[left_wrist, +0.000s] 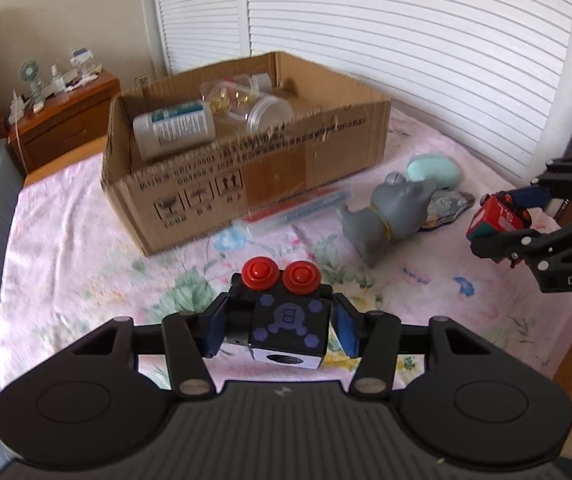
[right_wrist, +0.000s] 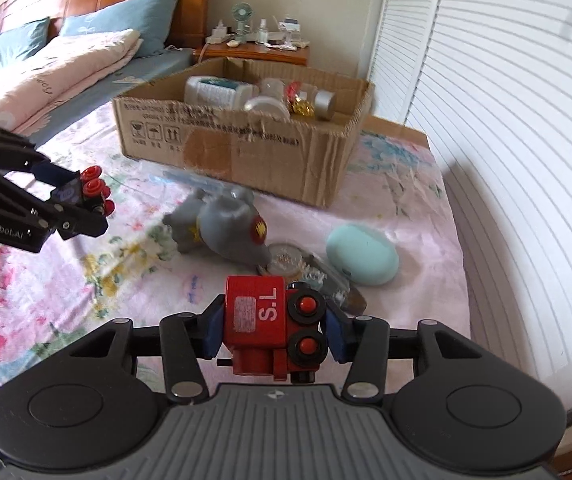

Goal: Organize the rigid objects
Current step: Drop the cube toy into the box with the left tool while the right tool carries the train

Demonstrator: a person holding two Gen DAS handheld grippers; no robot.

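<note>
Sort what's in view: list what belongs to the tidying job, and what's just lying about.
Job:
black toy car in left gripper
red toy car in right gripper
cardboard box
grey toy animal
mint case

Lying about:
desk fan
pillows
nightstand

The floral bedspread [right_wrist: 385,184] bears a cardboard box [right_wrist: 246,148], grey toy [right_wrist: 226,228] and mint case [right_wrist: 361,256].

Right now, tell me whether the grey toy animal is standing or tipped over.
Tipped over: the grey toy animal lies on its side on the floral bedspread, legs pointing sideways.
</note>
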